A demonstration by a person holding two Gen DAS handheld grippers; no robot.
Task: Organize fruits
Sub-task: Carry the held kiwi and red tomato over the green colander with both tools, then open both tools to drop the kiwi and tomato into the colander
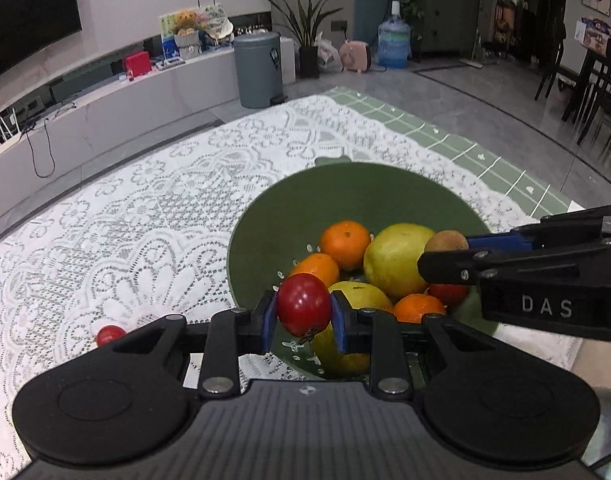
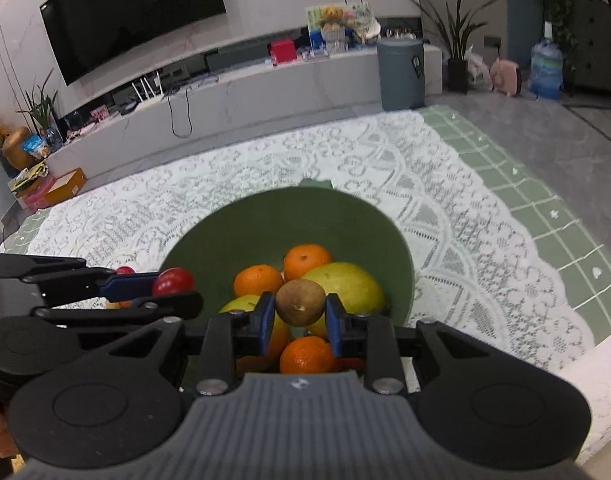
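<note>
— Gripping anything, the left gripper [image 1: 304, 317]?

— Yes. Its blue-padded fingers [image 1: 268, 322] are closed on a small, glossy red tomato [image 1: 303, 310], one pad on each side. The tomato sits squarely between the tips, hanging above the near rim of the round, dark green plastic bowl [image 1: 357, 196].

— And the right gripper [image 2: 300, 309]?

— Closed too, on a small brown, fuzzy kiwi [image 2: 300, 301]. The kiwi is pinched at its two sides and bulges up past the tips, held over the fruit already in the bowl.

— What lies in there?

— Three round orange mandarins [image 1: 345, 244] and two large yellow-green mangoes [image 1: 397, 264], piled together; another red fruit peeks out behind the right gripper in the left view, partly hidden.

— Where does the bowl stand?

— On a white lace cloth [image 1: 145, 208] laid over a pale green checked cover on the surface.

— Anything left outside the bowl?

— One more small red tomato [image 1: 110, 334] on the lace, to the left of the bowl, just beyond the left gripper's body.

— How do the two grippers sit to each other?

— Side by side, close but apart, both tilted downward toward the bowl.
</note>
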